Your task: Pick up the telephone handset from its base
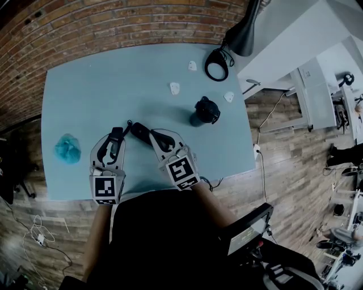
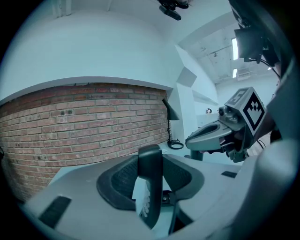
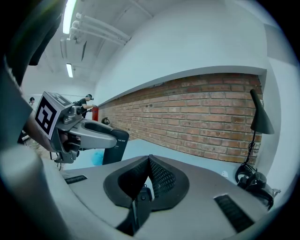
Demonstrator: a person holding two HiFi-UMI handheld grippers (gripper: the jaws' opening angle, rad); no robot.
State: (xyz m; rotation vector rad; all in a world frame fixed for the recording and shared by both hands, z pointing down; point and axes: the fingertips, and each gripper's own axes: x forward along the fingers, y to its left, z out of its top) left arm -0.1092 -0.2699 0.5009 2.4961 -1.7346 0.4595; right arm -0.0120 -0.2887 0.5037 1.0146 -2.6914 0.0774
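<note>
The left claw pinches the black telephone handset upright, seemingly off the dark base lying on the surface ahead of the right claw, pressed together and empty, so the pick-up looks nearly done.

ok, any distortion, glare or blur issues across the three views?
Head view: heavy fisheye, brick wall bows, table evenly lit. Left gripper view: ceiling lights blow out, the near dark object in the jaws is soft. Right gripper view: black corner vignette, ceiling light glares.
</note>
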